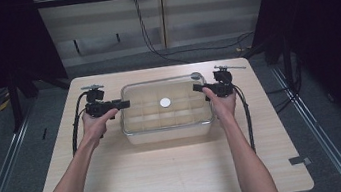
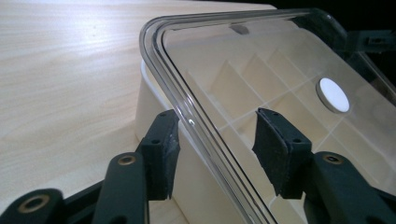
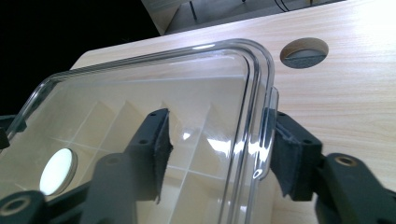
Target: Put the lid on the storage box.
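Item: clear lid [image 1: 177,87] on a pale divided box [image 1: 168,131], mid tabletop [image 1: 170,177], lying between my two tongs.

Left tongs [image 1: 123,104] — in my left hand [image 1: 96,122], at the box's left end. In the left gripper view the jaws stand apart, straddling the lid's rim: one pad [image 2: 163,149] outside by the box wall, the other [image 2: 280,154] over the lid. A gap shows on either side of the rim, so nothing is gripped.

Right tongs [image 1: 198,88] — in my right hand [image 1: 222,104], at the box's right end. In the right gripper view one pad [image 3: 156,149] sits under the clear lid, seen through it, the other [image 3: 292,156] outside the rim. The outer pad lies close against the edge; whether it presses I cannot tell. The jaws are parted, not clamped.

Box interior: rows of compartments, seen through the lid.

White round disc [image 1: 165,102] — on or under the lid near its centre, between both tongs; I cannot tell which.

Round hole [image 3: 304,52] in the tabletop — beyond the right tongs, just past the lid's far corner.

Cables [image 1: 76,129] trail back from each tongs along my forearms.
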A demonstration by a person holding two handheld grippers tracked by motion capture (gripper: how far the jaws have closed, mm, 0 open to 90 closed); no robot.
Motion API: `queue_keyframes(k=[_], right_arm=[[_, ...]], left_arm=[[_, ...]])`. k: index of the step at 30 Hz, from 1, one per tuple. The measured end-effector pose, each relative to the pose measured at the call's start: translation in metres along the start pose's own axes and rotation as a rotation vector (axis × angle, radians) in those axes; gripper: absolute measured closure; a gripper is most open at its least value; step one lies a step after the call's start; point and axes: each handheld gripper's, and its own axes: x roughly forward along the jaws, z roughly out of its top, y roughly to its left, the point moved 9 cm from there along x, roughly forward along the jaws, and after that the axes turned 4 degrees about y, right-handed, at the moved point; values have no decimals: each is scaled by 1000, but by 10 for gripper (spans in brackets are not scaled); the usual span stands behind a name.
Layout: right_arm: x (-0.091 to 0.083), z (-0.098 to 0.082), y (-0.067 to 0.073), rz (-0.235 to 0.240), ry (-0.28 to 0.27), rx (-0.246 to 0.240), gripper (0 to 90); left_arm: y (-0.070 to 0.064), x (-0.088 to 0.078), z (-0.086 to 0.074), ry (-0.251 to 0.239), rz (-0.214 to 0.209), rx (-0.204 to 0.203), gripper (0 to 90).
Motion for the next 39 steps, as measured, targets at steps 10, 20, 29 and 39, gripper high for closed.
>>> queue_keyframes(k=[10,20,29,39], right_arm=[[5,-12,-12,-11,56,21,391],[1,-13,-11,-4,47,16,335],[-16,-13,-14,-11,29,11,312],[-47,-15,-3,19,-9,-45,323]], left_arm=[[2,4,-6,8,-19,-24,475],[6,-6,-10,19,25,-13,367],[1,-21,-13,6,40,15,325],[-16,-38,-16,-25,55,69,348]])
